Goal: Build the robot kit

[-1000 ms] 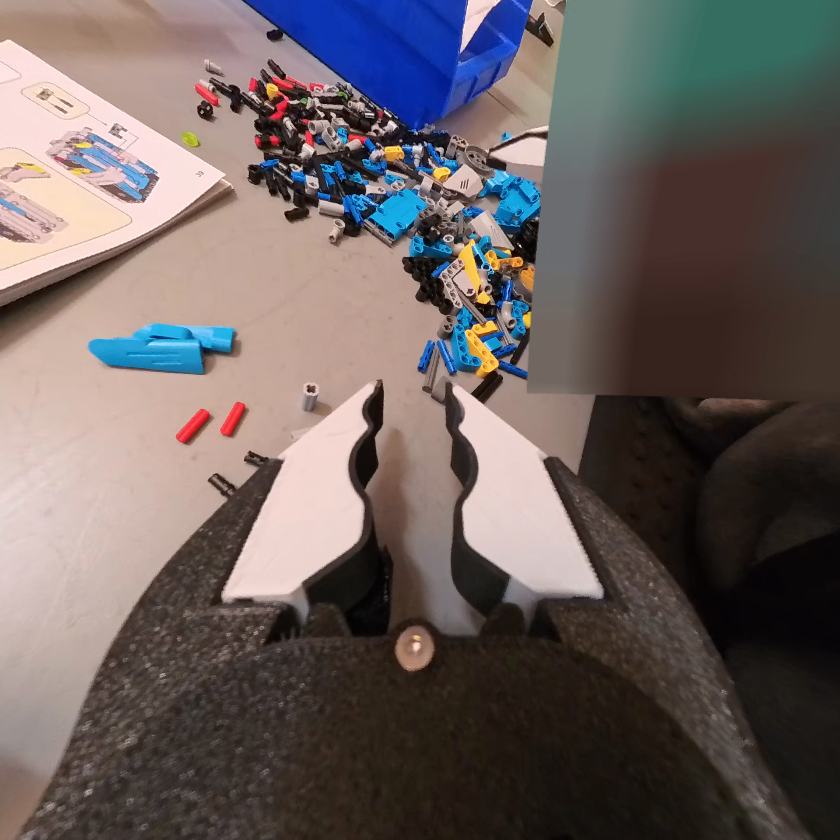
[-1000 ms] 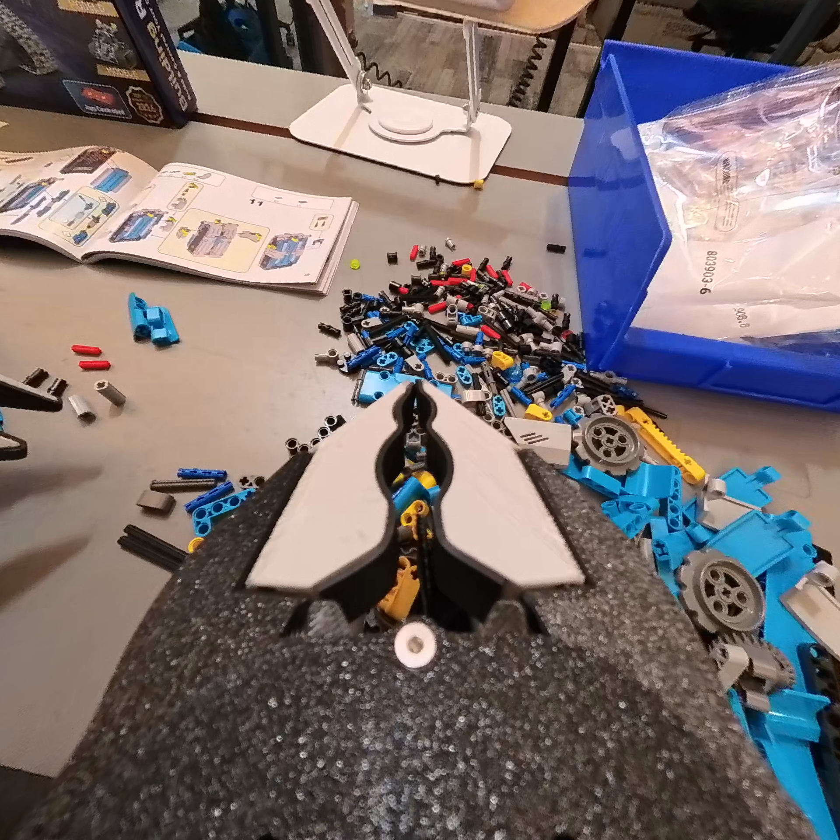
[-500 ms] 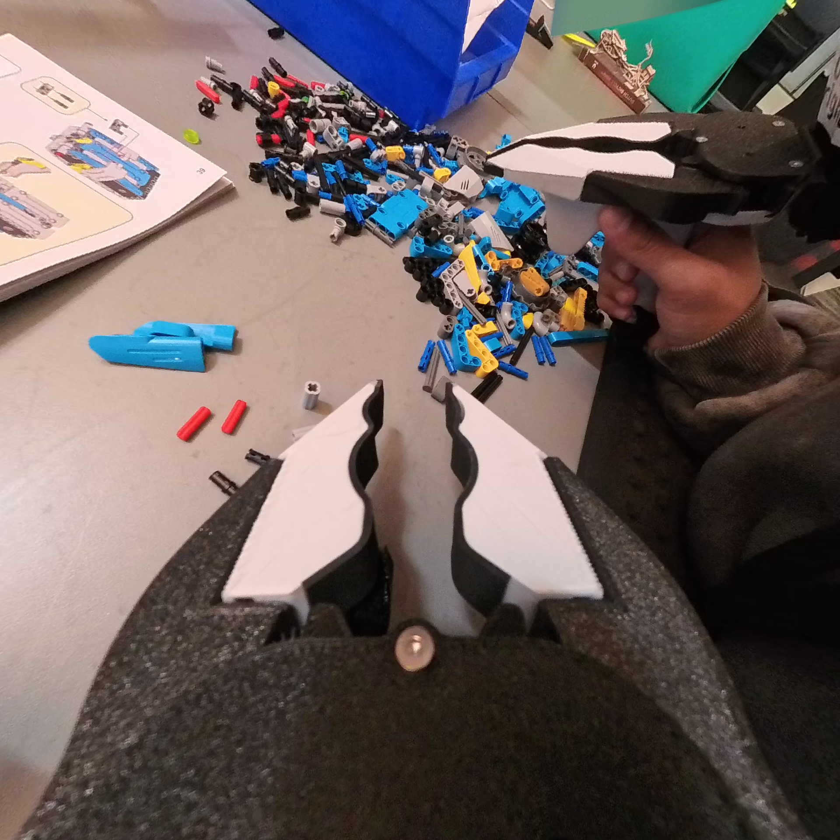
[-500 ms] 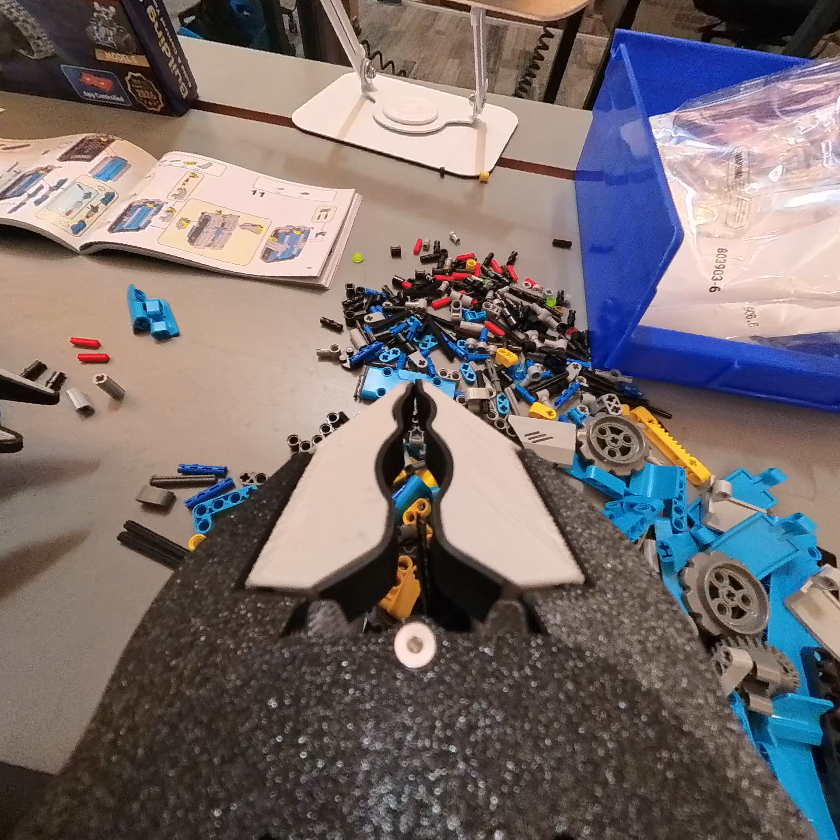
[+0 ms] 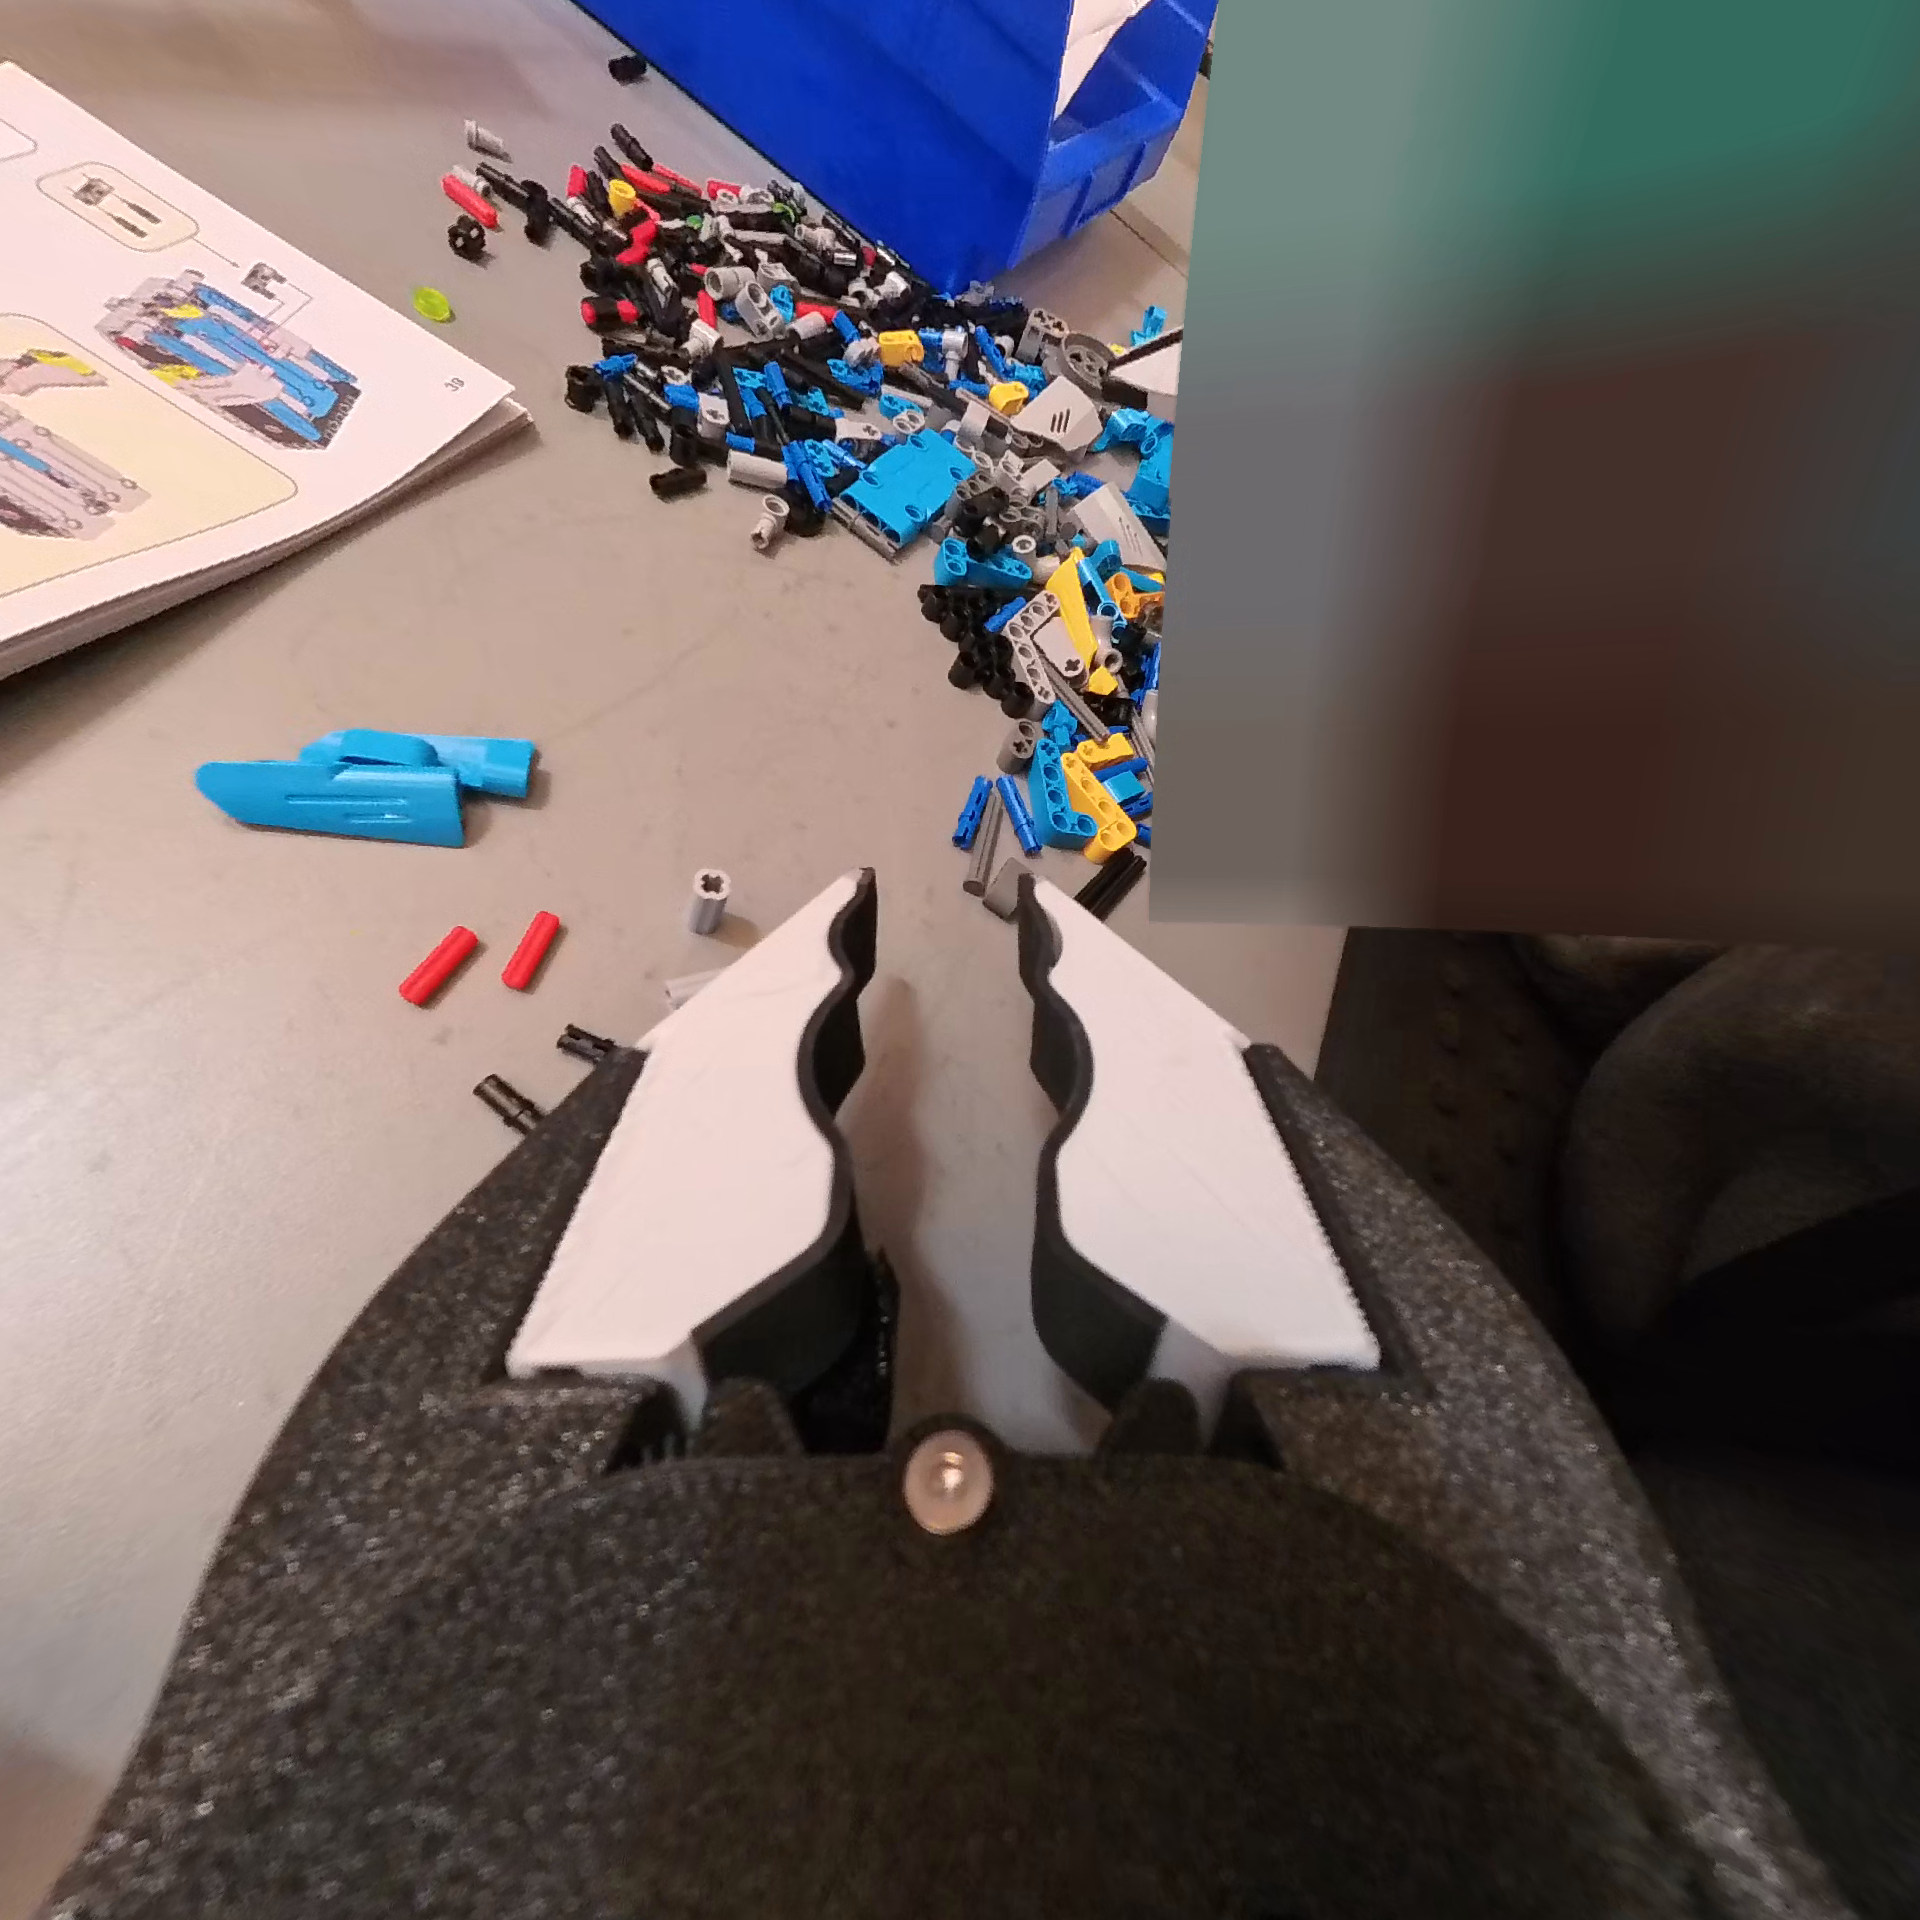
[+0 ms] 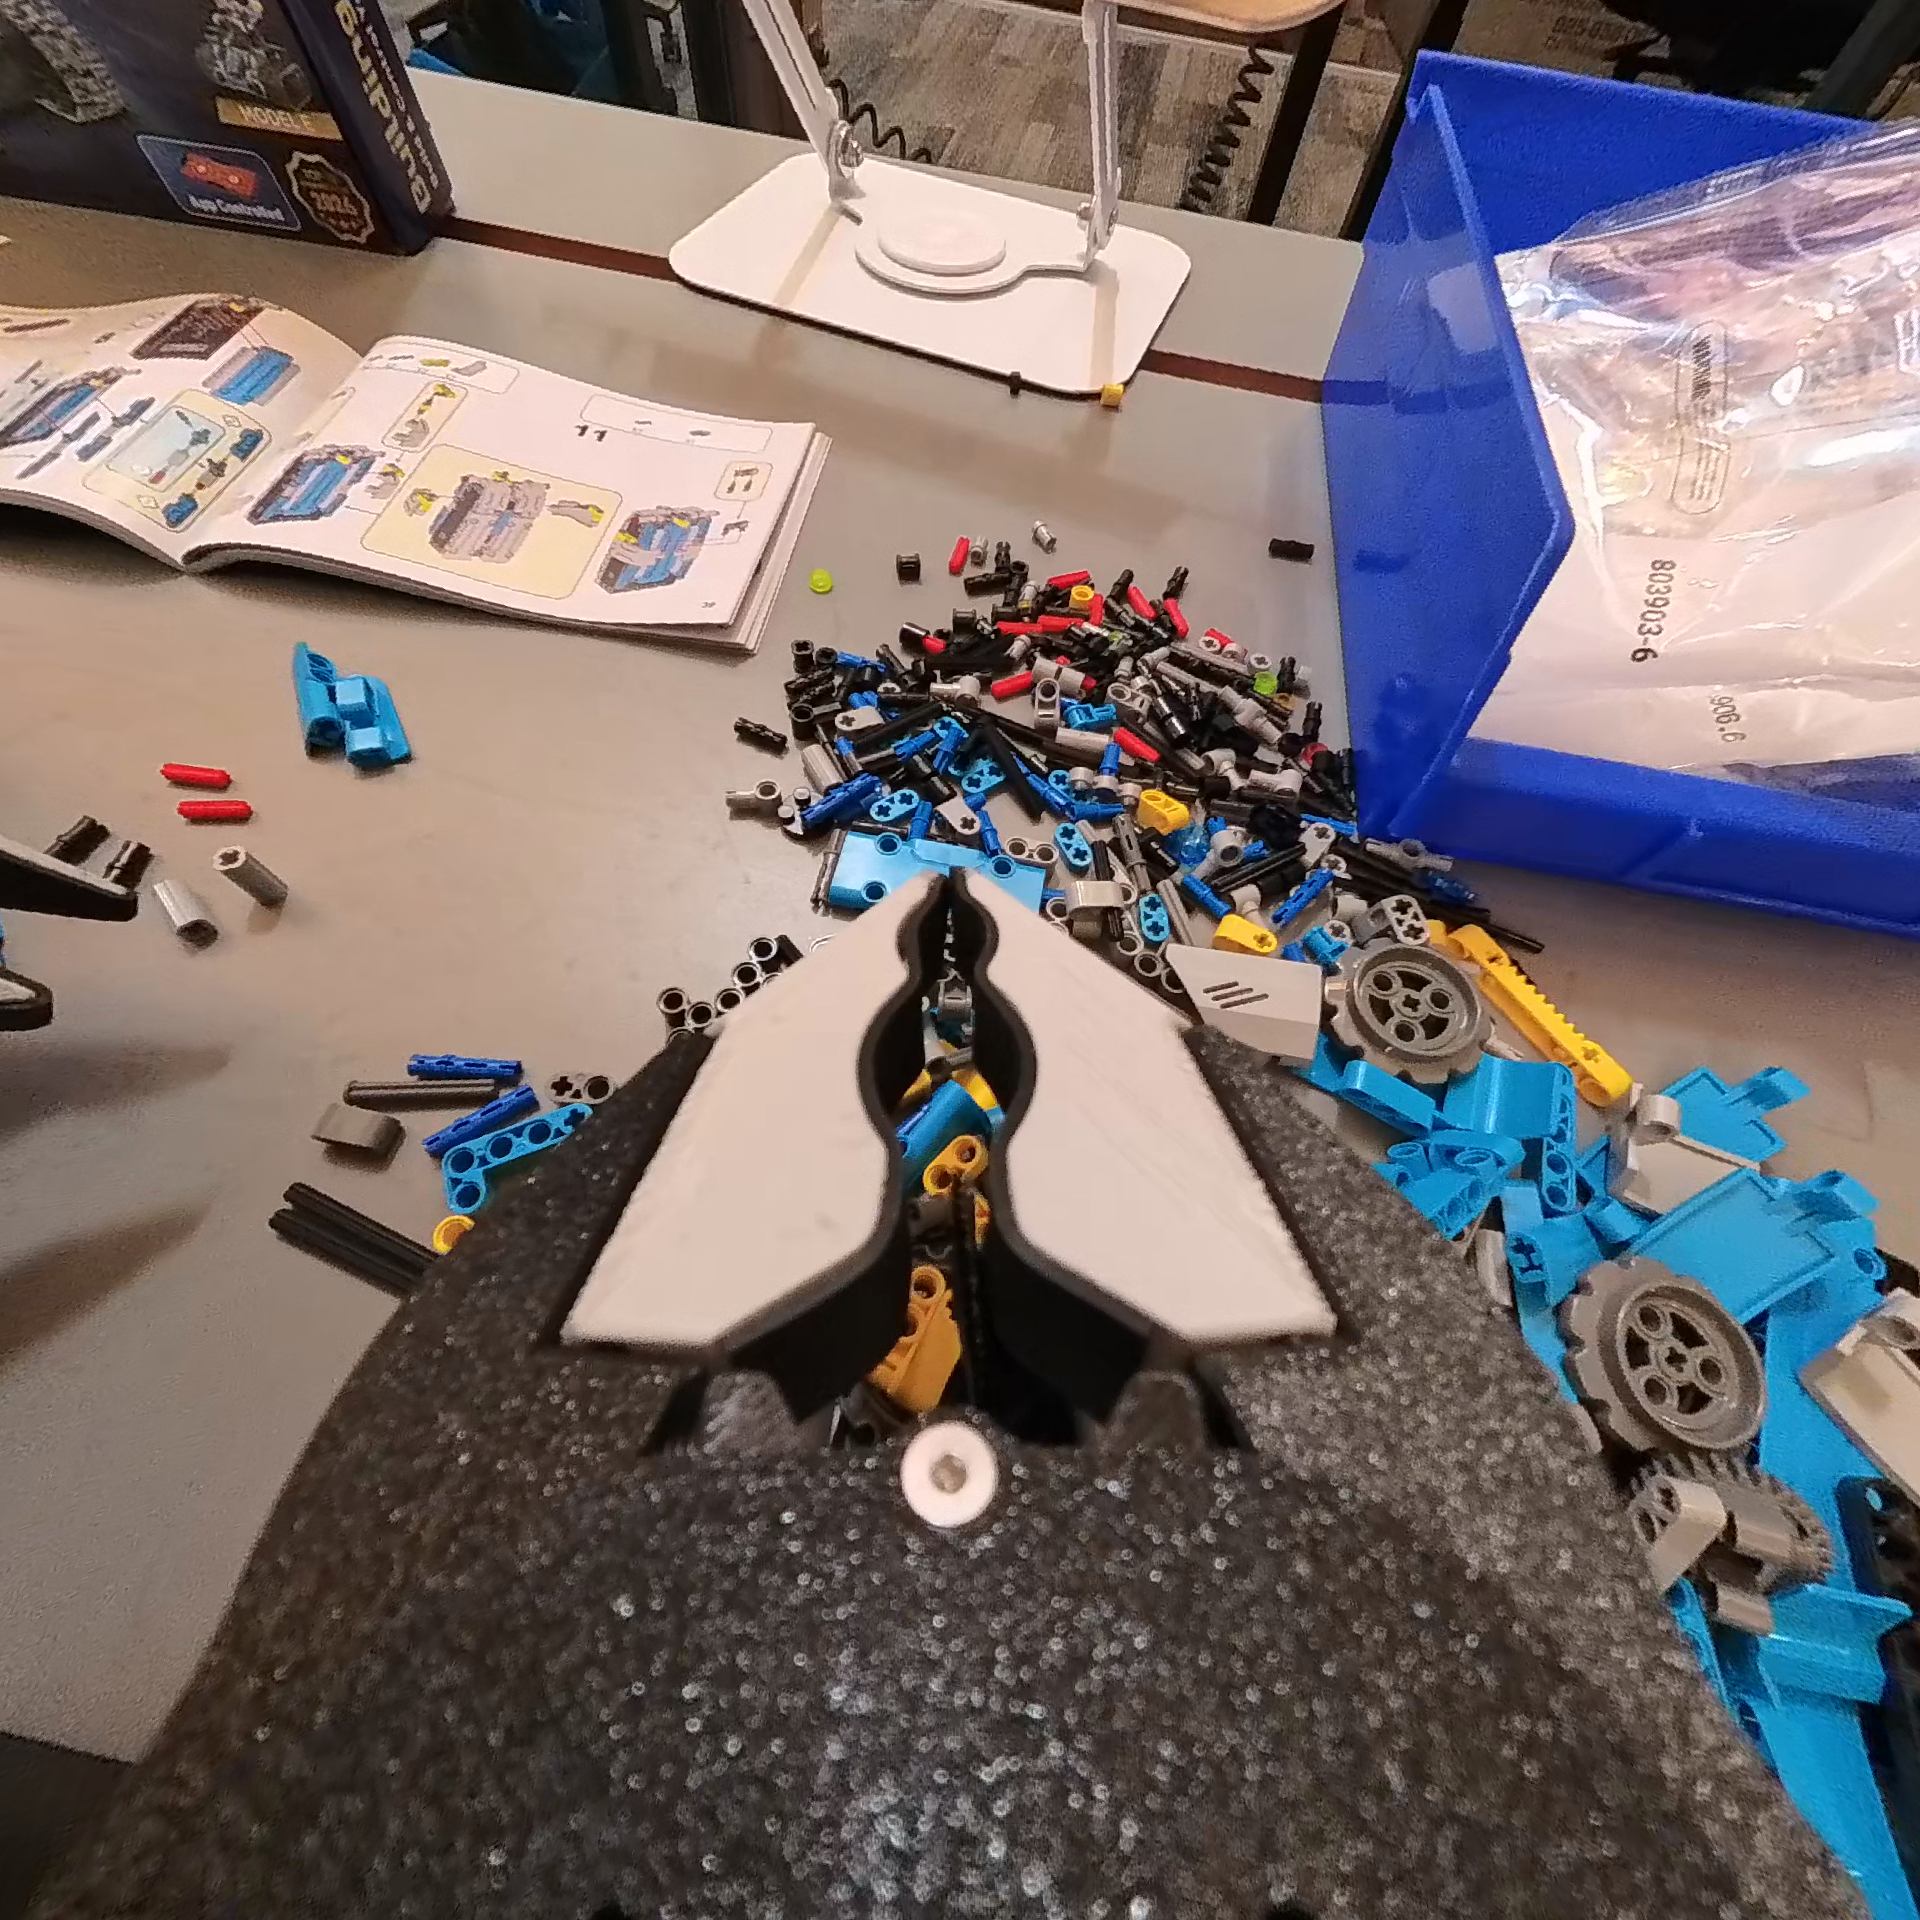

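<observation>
**Grey bench, loose brick parts, two claws idle above**

Grey tabletop [image 6: 540,935], matte, scuffed; chairs and dark floor beyond far edge. Scattered across centre and right: dense pile of small building parts [image 6: 1091,748], black, blue, red, yellow, grey, with larger cyan panels and grey gear wheels [image 6: 1403,1003] at near right. Probably tipped out for sorting, judging by the spread.

Left gripper [image 5: 945,899]: jaws apart, nothing between them, bare table showing through the gap. Hovering low near the table's near edge. Closest items: grey bush [image 5: 710,899] just left of the tip, two red pins [image 5: 478,954] farther left, two black pins [image 5: 540,1070] beside the left finger. Cyan curved panel [image 5: 353,795] lying apart, farther left; set aside from the heap, perhaps on purpose.

Right gripper [image 6: 951,883]: fingertips nearly meeting, only a thin slit; nothing seen clamped at the tips. Held above the near side of the pile, yellow and blue pieces visible below through the gap.

Open instruction booklet [image 6: 468,499] at far left, flat, pages up. Blue bin [image 6: 1455,520] at far right, holding clear plastic bags [image 6: 1745,416]. White stand base [image 6: 935,270] at far centre; dark product box [image 6: 208,114] at far left corner.
</observation>
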### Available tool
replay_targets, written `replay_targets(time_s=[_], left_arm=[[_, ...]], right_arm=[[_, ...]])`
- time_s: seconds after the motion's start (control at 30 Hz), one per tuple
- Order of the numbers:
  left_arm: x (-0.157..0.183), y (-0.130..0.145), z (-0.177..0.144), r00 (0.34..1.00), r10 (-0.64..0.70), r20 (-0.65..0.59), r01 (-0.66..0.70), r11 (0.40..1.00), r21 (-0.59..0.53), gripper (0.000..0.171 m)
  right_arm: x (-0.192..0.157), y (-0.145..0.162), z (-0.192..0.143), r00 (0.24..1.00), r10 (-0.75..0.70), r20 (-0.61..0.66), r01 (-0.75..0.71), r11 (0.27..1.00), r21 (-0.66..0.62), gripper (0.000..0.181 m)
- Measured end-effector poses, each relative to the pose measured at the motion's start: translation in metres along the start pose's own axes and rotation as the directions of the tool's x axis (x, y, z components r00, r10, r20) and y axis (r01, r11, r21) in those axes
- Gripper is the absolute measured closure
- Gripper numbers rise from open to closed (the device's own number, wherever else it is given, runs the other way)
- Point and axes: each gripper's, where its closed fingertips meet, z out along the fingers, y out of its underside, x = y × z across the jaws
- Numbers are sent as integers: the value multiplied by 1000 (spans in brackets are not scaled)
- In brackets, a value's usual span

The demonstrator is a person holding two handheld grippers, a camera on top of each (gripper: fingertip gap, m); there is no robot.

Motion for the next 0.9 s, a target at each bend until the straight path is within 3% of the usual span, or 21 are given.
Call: replay_targets(time_s=[0.9], left_arm=[[-1, -2, -3, 999, -30, -21, 31, 999, 13, 145]], right_arm=[[0, 1, 2, 1000, -3, -5, 3, 1000, -8, 181]])
